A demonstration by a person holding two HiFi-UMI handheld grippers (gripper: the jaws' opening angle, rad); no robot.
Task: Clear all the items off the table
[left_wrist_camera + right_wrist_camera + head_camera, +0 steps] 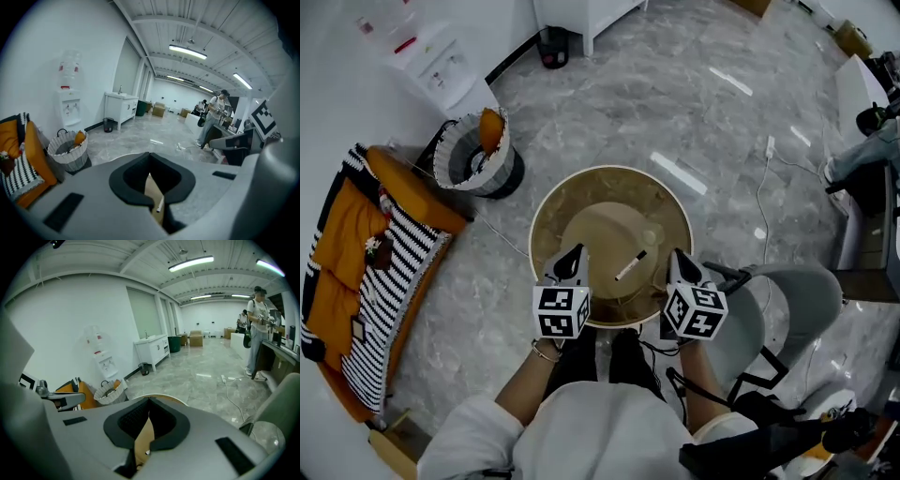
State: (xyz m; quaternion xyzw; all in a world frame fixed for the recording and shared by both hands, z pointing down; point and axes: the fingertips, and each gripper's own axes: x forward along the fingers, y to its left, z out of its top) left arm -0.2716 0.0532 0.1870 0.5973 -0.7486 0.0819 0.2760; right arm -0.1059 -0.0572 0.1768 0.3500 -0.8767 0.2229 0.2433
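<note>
Left gripper (574, 255): your jaws are together with nothing between them. It hangs over the near left part of the table, tips pointing forward and down.
Right gripper (677, 259): your jaws are together here too, and empty. It hangs over the near right part of the table, tilted down like the other.
Pen (630, 266): it lies flat on the table between your two grippers, near both and touched by neither. It lies aslant, its far end turned toward your right. In your left gripper view you see it through the gap under the closed tips.
Table (581, 192): round and tan, with a paler disc in the middle. The pen rests on the near part of that disc.
Basket (464, 173): it stands on the floor to your far left, well apart from the table. An orange thing (491, 131) sits at its rim.
Sofa (337, 244): orange with black-and-white striped cushions, along the wall at your left, just beside the basket.
Chair (797, 295): grey, on your right, near the table's edge.
Dispenser (441, 61): white, against the wall beyond the basket.
Person (257, 329): standing far across the room, seen in both gripper views.
</note>
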